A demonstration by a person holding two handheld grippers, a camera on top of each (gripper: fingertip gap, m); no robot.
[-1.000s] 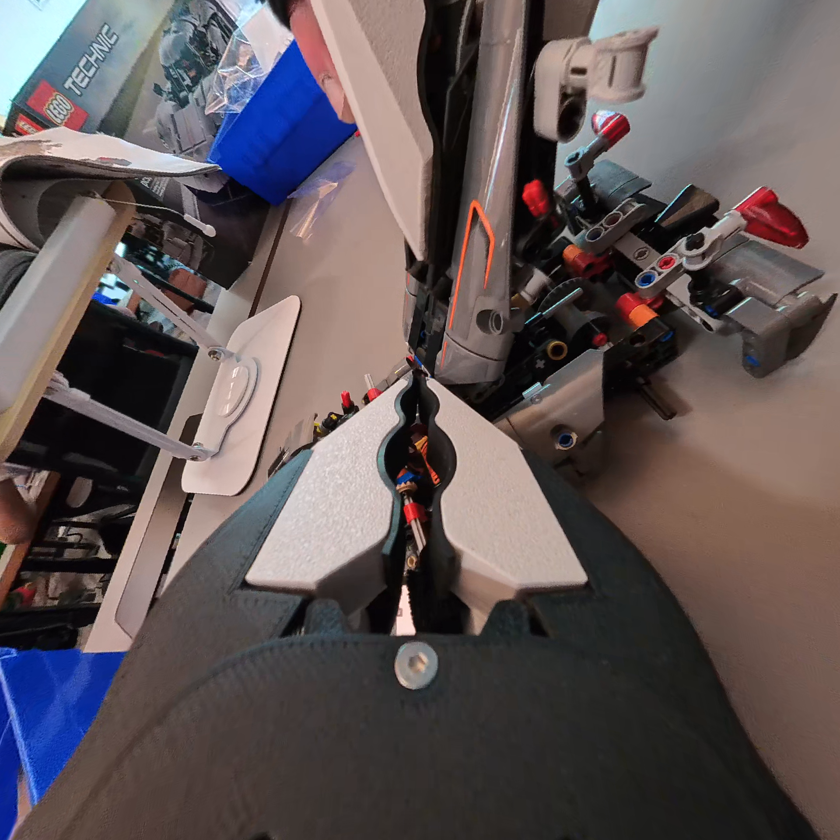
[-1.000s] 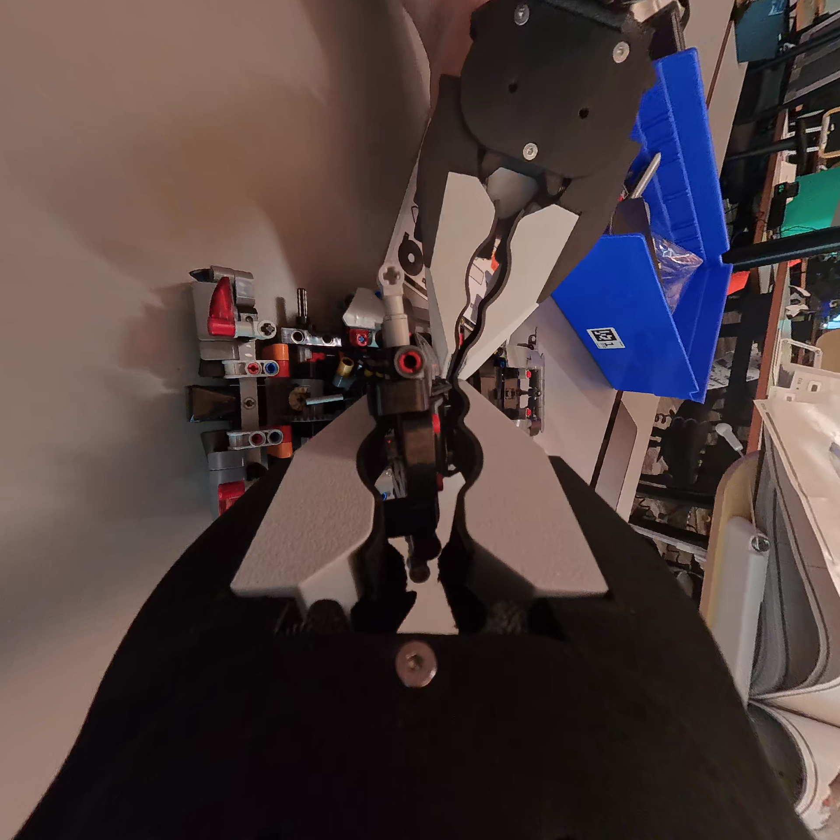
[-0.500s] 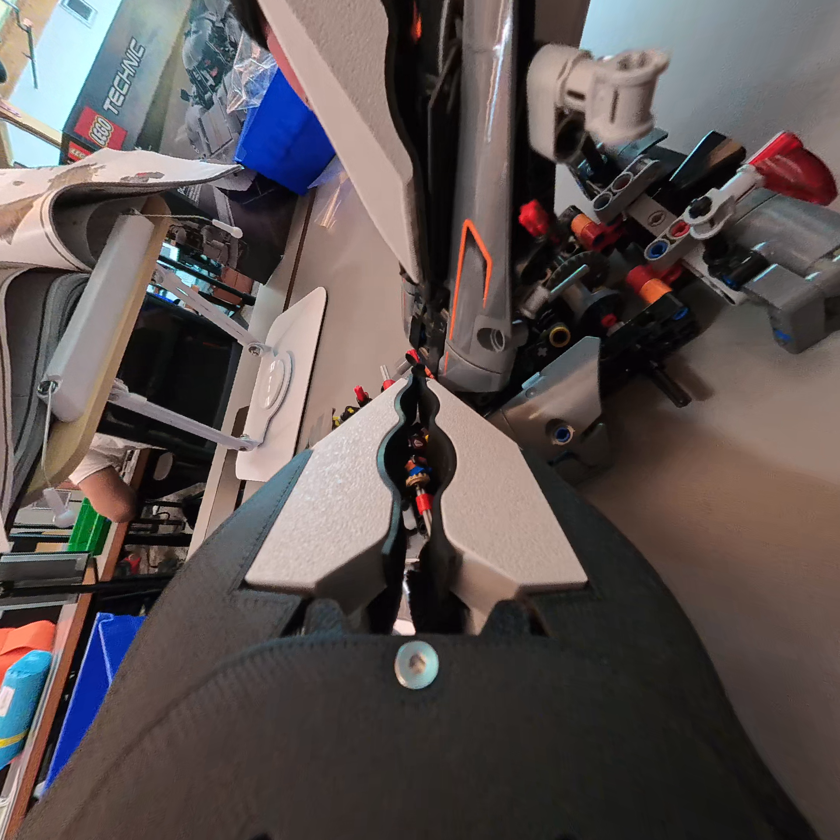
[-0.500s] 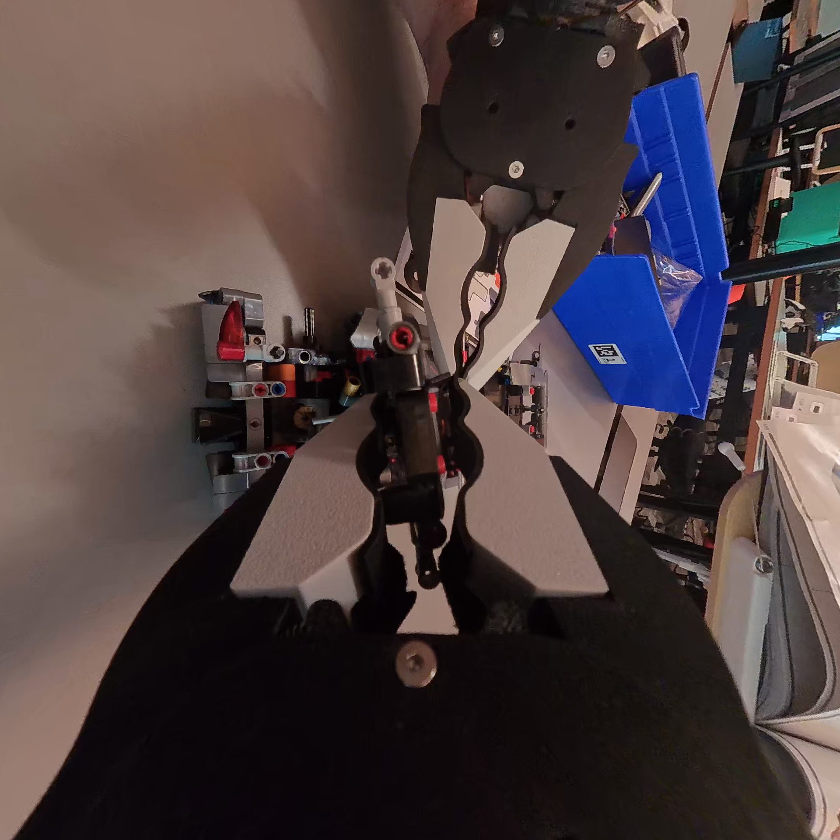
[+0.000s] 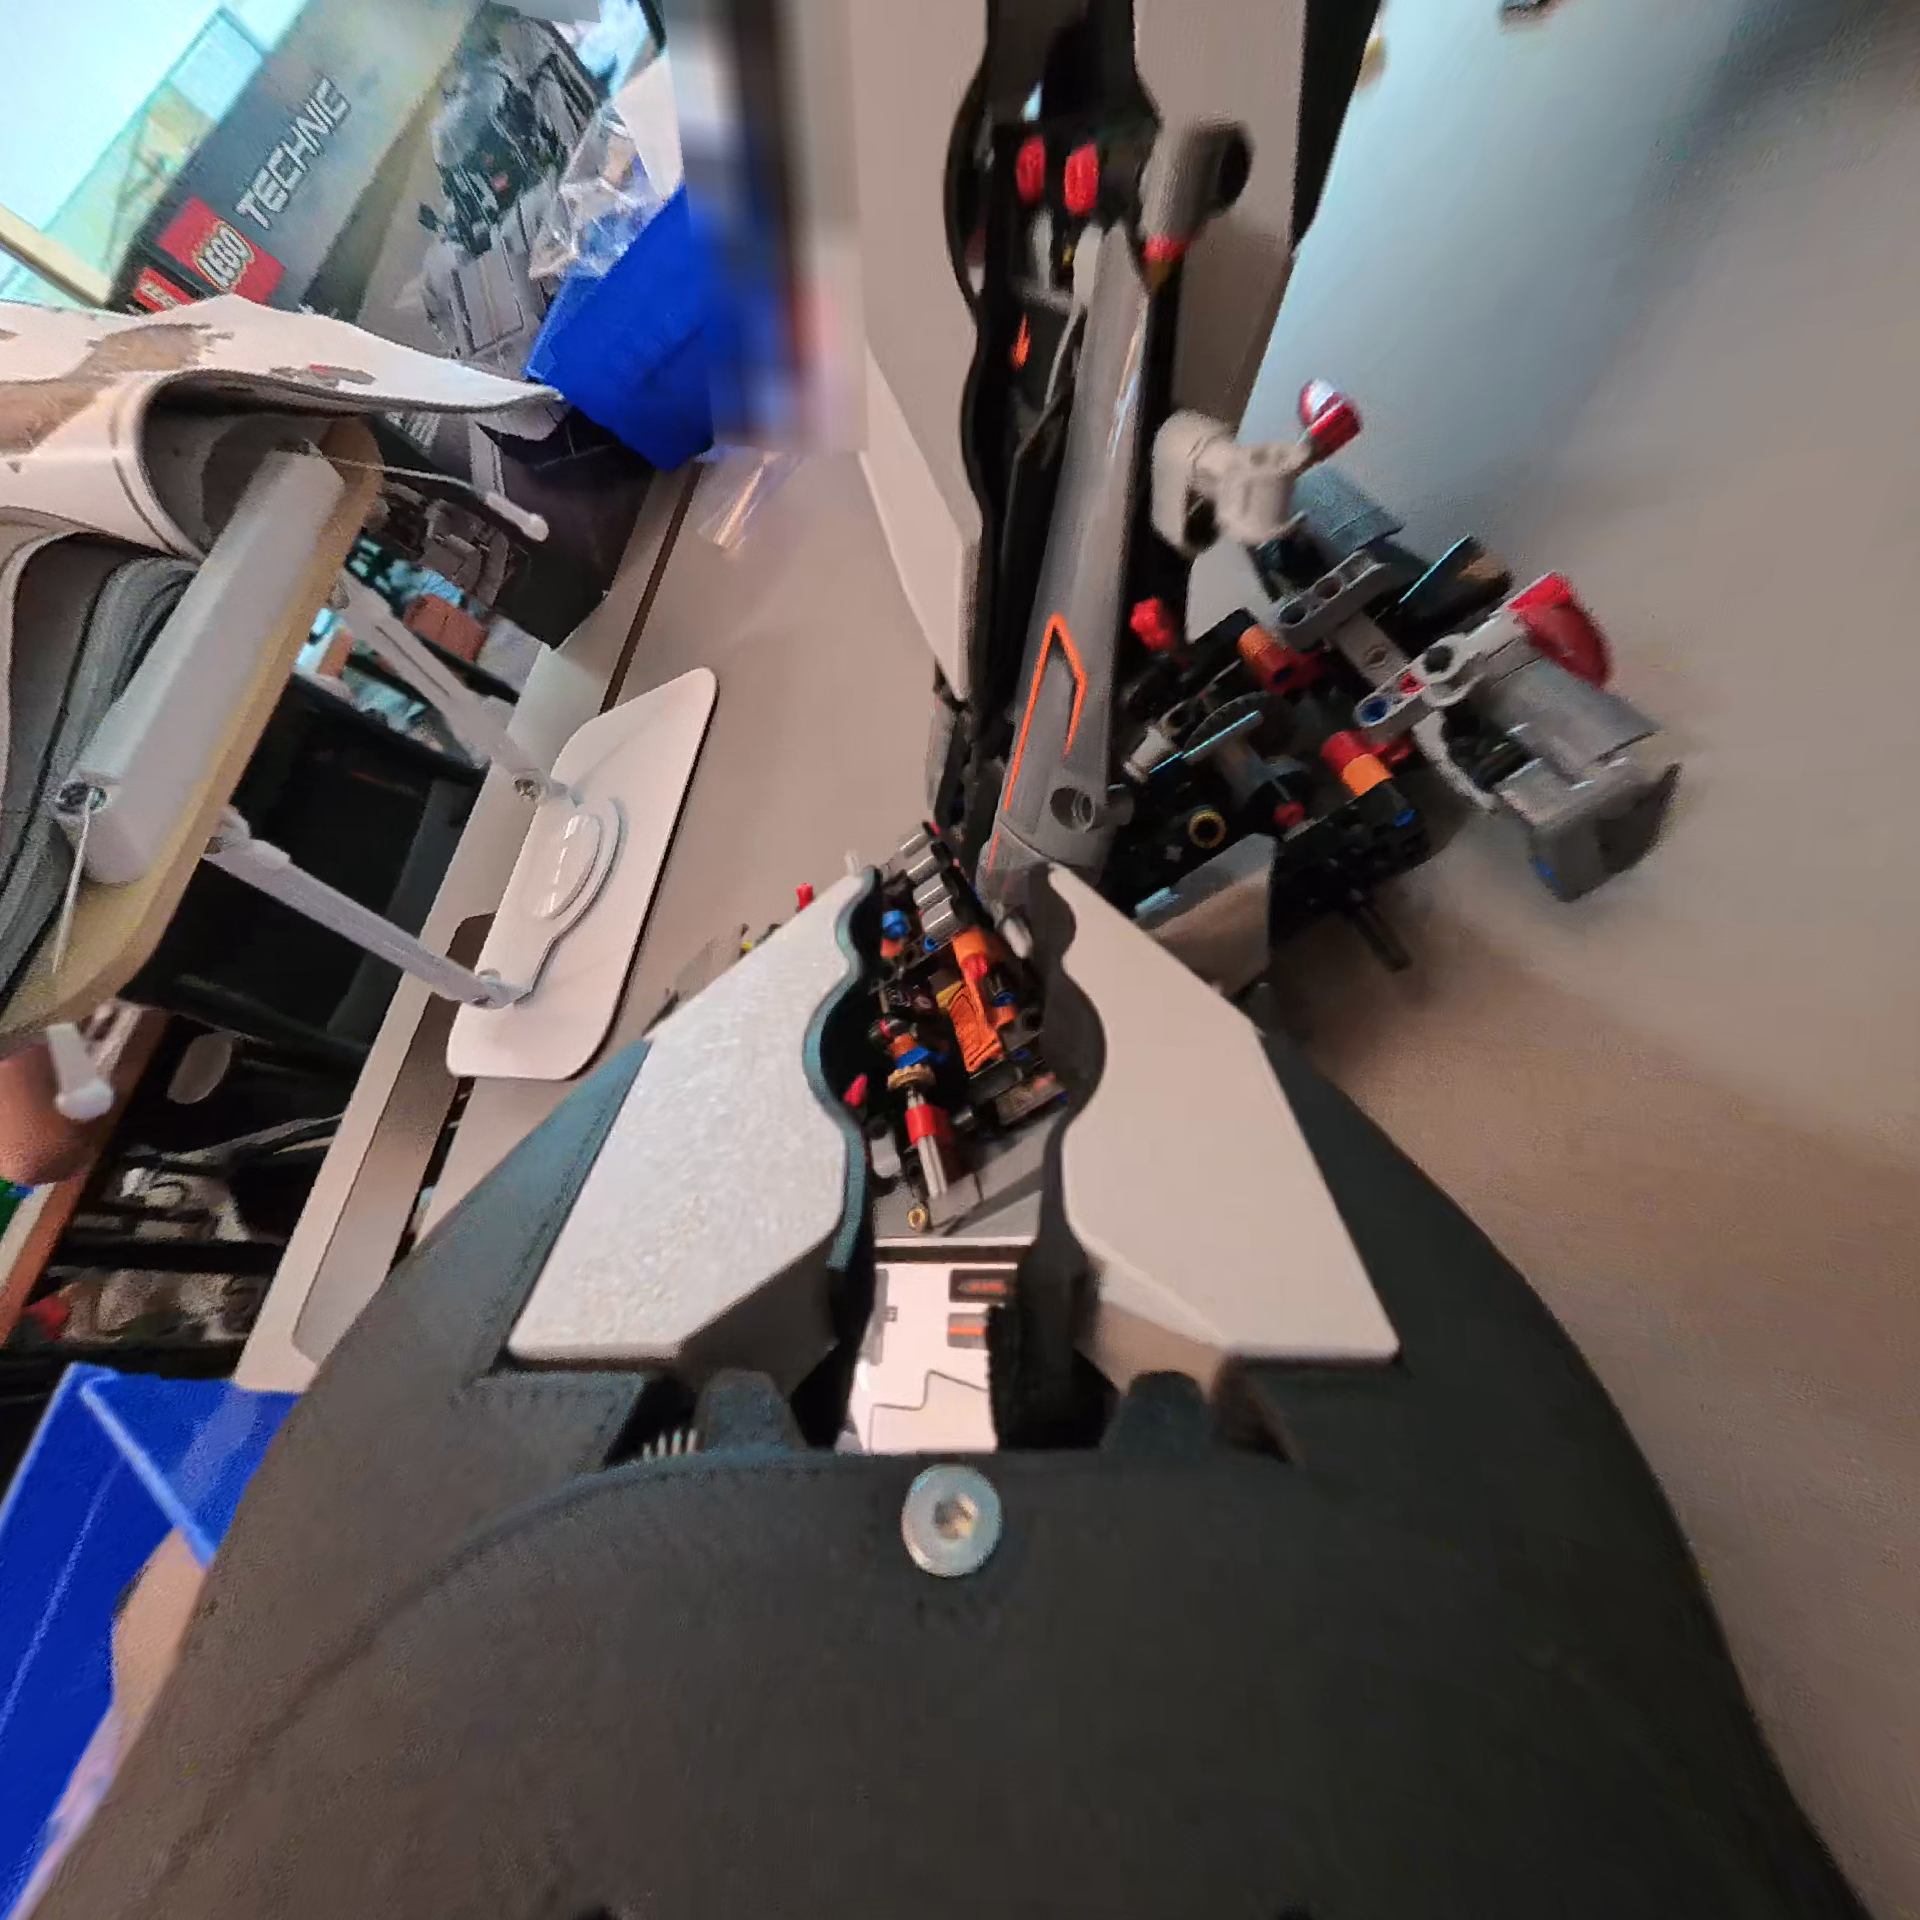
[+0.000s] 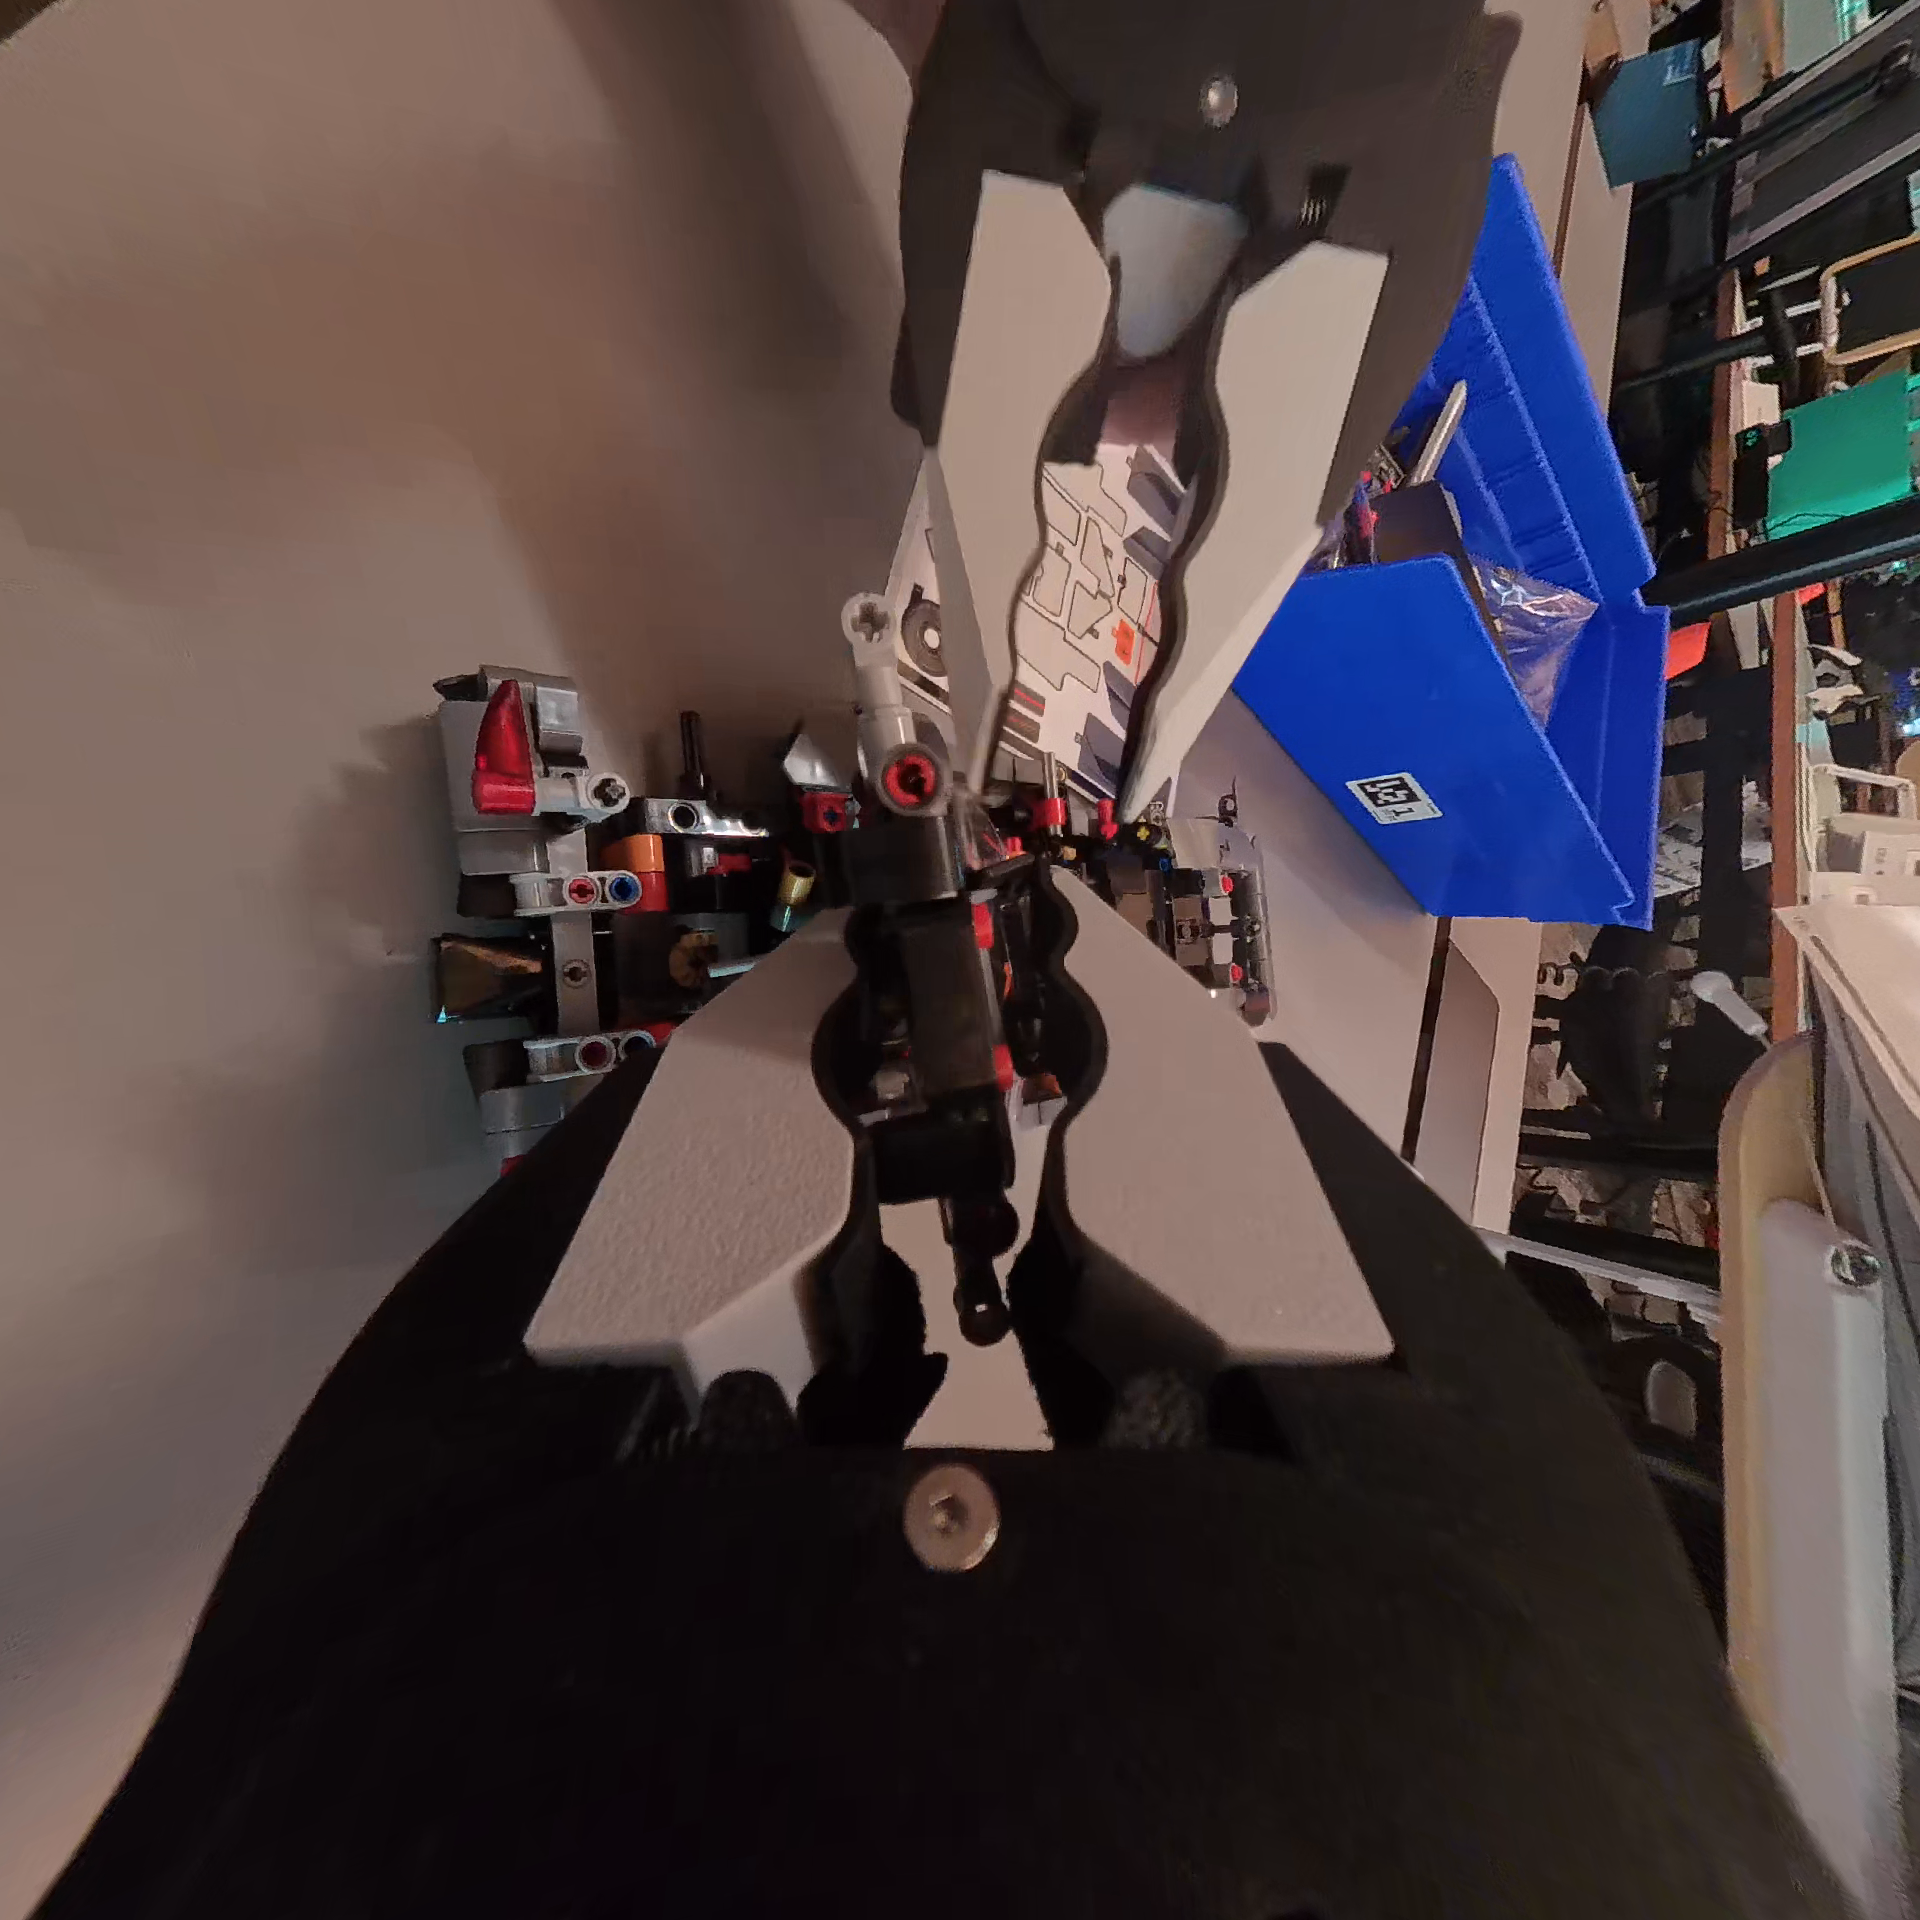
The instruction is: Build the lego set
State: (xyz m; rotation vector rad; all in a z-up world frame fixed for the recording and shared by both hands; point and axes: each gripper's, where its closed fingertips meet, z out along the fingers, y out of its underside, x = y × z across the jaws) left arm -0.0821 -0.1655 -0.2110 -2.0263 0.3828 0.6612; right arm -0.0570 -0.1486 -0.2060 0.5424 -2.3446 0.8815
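Observation:
The partly built lego model [image 6: 623,894], grey and black with red, orange and blue pins, lies on the grey table and also shows in the left wrist view [image 5: 1351,727]. My right gripper [image 6: 925,904] is shut on a long sub-assembly [image 6: 925,956], black from this side. In the left wrist view that sub-assembly is a grey panel with an orange outline [image 5: 1081,582], its lower end at the model. My left gripper [image 5: 956,878] is open and empty just in front of that end. It hangs open over the model in the right wrist view [image 6: 1060,795]. A small orange-and-black lego section [image 5: 966,997] lies below its gap.
A blue bin [image 6: 1455,727] with bagged parts stands beyond the model, next to the lego box [image 5: 260,208]. A printed sheet [image 6: 1091,582] lies on the table by the model. A booklet on a stand [image 5: 208,364] with a white base plate [image 5: 582,883] is to the left. Another blue bin [image 5: 83,1507] is near. The tips of both grippers are at nearly the same place.
My left gripper was shut at the end of the sub-assembly and has now opened and drawn back a little. My right gripper keeps its hold on the sub-assembly.

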